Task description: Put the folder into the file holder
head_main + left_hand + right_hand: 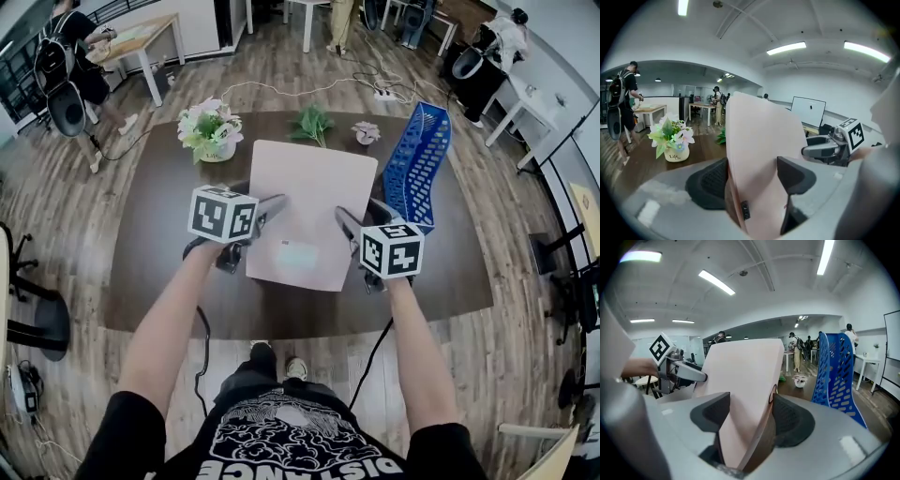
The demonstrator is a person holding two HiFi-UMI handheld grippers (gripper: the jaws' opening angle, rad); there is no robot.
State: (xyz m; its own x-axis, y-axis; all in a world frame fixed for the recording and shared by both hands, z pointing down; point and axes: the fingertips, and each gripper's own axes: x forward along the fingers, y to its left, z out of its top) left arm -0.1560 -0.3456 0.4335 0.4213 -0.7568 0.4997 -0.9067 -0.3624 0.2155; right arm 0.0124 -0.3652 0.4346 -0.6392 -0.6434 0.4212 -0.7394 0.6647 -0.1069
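Table: the dark brown top (150,281) runs left to right in the head view, with wooden floor (75,234) showing past every edge.
Beyond the table's far left corner: a person (70,56) with a backpack stands well apart from it.
Table's far left: a flower pot (211,129) sits near the far edge. Bare top shows between it and the left end, and from it toward the near edge.
Left gripper (272,208) (752,180): held over the table left of its middle. Its jaws are clamped on the folder's left edge, with a dark pad pressed to each face.
Folder (309,206): pale pink, held over the table's middle between the two grippers. A white label (298,253) lies near its near edge. That edge stays inside the table's near edge, with a band of top showing in front.
Table's far edge, middle: a green plant (312,122) and a small pot (366,132) sit just behind the folder's far edge.
Right gripper (349,223) (747,420): held over the table right of its middle. Its jaws are closed on the folder's right edge, with both pads touching it.
File holder (417,164): blue mesh, standing on the table's right part. It reaches from the far edge toward the middle, just beside the right gripper. Only a narrow strip of top shows between it and the folder's right edge.
Table's right end: a band of bare top lies past the file holder.
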